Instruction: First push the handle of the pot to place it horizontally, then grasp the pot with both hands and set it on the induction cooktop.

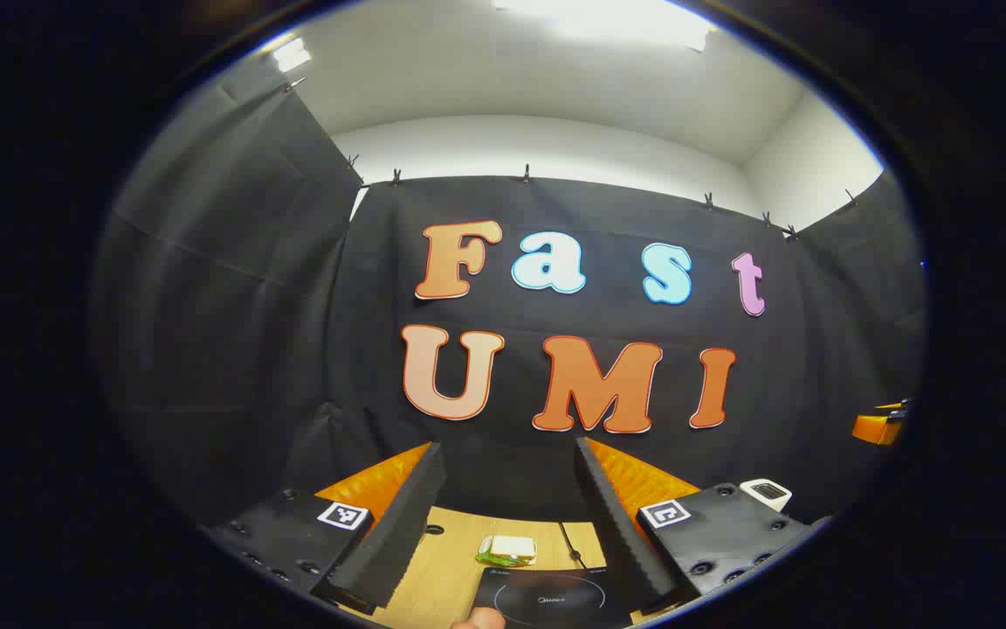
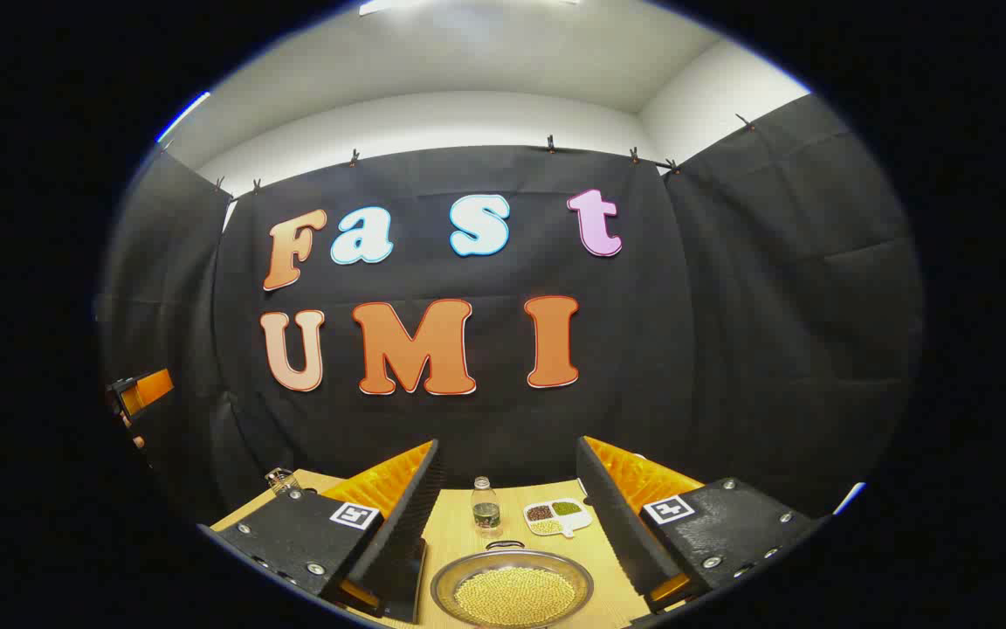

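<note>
Right gripper (image 2: 507,524), fingers wide and empty, is hovering over the pot (image 2: 512,587) at the table's (image 2: 459,533) near edge; left gripper (image 1: 507,524), equally wide, is facing the induction cooktop (image 1: 551,598).

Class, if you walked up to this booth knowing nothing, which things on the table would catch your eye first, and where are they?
Probably the metal pot heaped with yellow beans, right in front of the right gripper, whose jaws stand open. Behind it stand a small bottle and a divided dish of beans. In the left gripper view, the dark induction cooktop lies between that gripper's open jaws.
</note>
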